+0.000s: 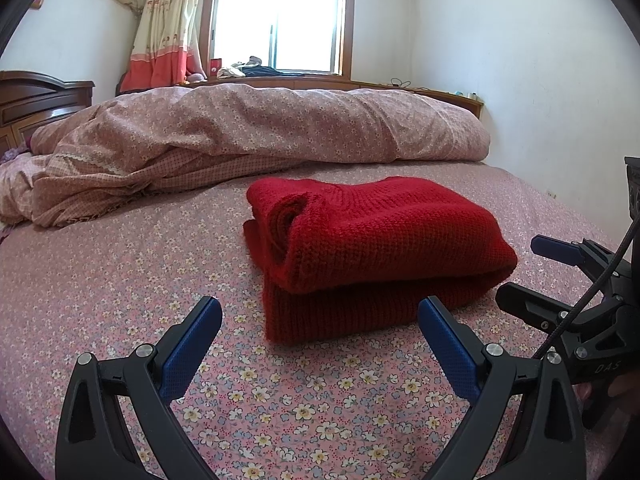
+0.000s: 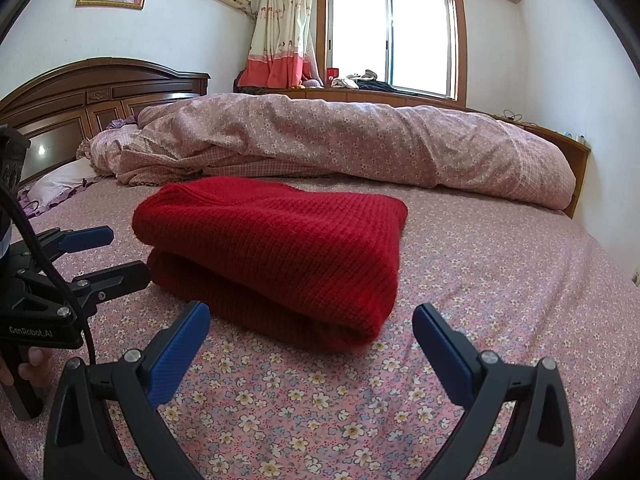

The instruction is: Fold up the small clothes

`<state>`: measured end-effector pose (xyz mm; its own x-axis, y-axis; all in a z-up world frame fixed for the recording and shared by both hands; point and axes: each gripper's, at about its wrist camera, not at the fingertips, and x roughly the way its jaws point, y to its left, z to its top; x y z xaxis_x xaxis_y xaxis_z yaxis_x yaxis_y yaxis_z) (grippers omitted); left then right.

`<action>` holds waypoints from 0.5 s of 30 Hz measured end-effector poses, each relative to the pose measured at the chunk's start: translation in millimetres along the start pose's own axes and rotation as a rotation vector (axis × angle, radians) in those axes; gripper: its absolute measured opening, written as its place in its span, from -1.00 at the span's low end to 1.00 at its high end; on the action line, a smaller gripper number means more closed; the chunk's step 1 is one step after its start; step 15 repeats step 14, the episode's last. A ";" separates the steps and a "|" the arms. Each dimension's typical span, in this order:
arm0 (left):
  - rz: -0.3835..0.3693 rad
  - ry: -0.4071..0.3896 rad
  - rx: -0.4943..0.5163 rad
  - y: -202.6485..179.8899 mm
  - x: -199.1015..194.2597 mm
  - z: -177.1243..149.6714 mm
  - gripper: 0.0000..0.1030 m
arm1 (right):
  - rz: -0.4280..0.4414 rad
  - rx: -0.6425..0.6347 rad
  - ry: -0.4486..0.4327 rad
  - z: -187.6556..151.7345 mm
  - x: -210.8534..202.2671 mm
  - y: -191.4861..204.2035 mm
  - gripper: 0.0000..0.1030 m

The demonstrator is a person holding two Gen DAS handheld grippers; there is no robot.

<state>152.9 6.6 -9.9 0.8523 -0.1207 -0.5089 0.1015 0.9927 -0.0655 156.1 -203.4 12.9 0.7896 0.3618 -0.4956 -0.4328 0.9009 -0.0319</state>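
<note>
A red knitted sweater (image 1: 372,248) (image 2: 276,252) lies folded in a thick bundle on the flowered bed sheet (image 1: 280,400). My left gripper (image 1: 320,308) stands open just short of the bundle's near edge, fingers wide apart and empty. The right gripper (image 2: 312,312) is open too, its blue pads spread in front of the bundle's near right corner, holding nothing. In the left wrist view the right gripper (image 1: 532,268) shows at the right edge, beside the sweater. The left gripper (image 2: 120,252) shows at the left edge of the right wrist view.
A rolled pink quilt (image 1: 260,128) (image 2: 360,140) lies across the bed behind the sweater. A dark wooden headboard (image 2: 92,96) stands at the left, with a white pillow (image 2: 60,184) below it. A window and curtain are at the back. A white wall bounds the right side.
</note>
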 end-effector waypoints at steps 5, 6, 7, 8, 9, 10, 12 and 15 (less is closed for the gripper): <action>0.000 -0.002 0.001 -0.4 -0.5 0.2 0.85 | 0.000 0.000 0.003 -0.7 0.5 0.0 1.00; 0.000 -0.002 0.001 -0.4 -0.6 0.2 0.85 | 0.000 -0.001 0.003 -0.8 1.1 0.1 1.00; 0.000 -0.003 0.002 -0.8 -0.6 0.2 0.85 | 0.000 -0.001 0.002 -0.7 1.1 0.1 1.00; 0.000 -0.004 0.003 -0.6 -0.8 0.1 0.85 | 0.000 -0.001 0.003 -1.0 1.0 0.1 1.00; 0.000 -0.005 0.004 -0.6 -1.0 0.2 0.85 | 0.000 -0.001 0.003 -0.5 1.1 0.1 1.00; 0.000 -0.005 0.004 -1.5 -1.4 0.3 0.85 | 0.000 -0.001 0.003 -1.3 0.7 0.1 1.00; -0.001 -0.006 0.007 -1.9 -1.5 0.4 0.85 | 0.001 -0.002 0.004 -2.2 1.5 -0.4 1.00; -0.003 -0.007 0.008 -2.9 -1.9 0.6 0.85 | 0.001 -0.002 0.005 -2.1 1.9 -0.4 1.00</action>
